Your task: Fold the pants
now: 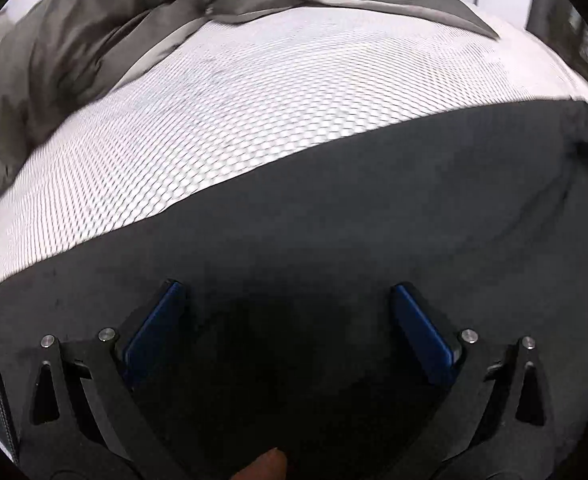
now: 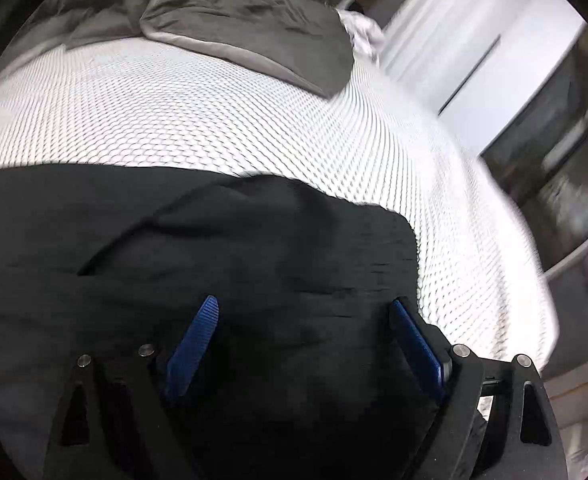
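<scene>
The left gripper [image 1: 287, 294] is spread wide, holding nothing, above the black pants [image 1: 334, 208], which lie flat beneath and ahead of its fingers on the white mattress [image 1: 221, 120]. The right gripper [image 2: 304, 308] is equally wide and empty; the pants' rumpled edge lies beneath its fingers, a grey blanket [image 2: 249, 24] far beyond.

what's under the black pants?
The black pants lie on the white honeycomb-textured bed cover, visible around their edges. Whatever sits directly beneath the fabric is covered.
</scene>
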`<state>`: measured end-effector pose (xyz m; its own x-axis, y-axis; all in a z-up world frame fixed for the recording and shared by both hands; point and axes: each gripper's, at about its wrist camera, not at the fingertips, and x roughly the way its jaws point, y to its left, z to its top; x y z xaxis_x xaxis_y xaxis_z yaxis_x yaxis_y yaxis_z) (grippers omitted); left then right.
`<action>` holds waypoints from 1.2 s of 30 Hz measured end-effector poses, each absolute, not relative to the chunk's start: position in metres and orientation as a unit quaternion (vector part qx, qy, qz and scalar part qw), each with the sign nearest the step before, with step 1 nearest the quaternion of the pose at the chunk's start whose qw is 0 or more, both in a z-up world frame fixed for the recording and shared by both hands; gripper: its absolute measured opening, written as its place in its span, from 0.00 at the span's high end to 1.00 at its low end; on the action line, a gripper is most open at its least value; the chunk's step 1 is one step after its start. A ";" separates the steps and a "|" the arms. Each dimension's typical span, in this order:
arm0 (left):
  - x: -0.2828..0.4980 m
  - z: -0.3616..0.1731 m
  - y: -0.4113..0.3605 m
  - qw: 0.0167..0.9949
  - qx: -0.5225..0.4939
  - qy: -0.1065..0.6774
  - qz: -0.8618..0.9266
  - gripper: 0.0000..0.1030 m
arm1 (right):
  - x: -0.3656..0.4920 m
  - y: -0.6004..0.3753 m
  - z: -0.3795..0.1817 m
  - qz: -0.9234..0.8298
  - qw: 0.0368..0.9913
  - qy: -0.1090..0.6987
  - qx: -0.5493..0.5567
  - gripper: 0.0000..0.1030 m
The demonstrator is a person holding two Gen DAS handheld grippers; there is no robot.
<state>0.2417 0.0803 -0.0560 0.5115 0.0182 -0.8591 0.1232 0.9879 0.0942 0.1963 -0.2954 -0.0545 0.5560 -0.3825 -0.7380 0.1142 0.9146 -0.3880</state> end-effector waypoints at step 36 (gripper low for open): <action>0.191 -0.043 -0.080 0.862 0.142 0.457 -0.166 0.01 | 0.156 -0.255 -0.054 0.091 0.874 0.457 -0.138 0.21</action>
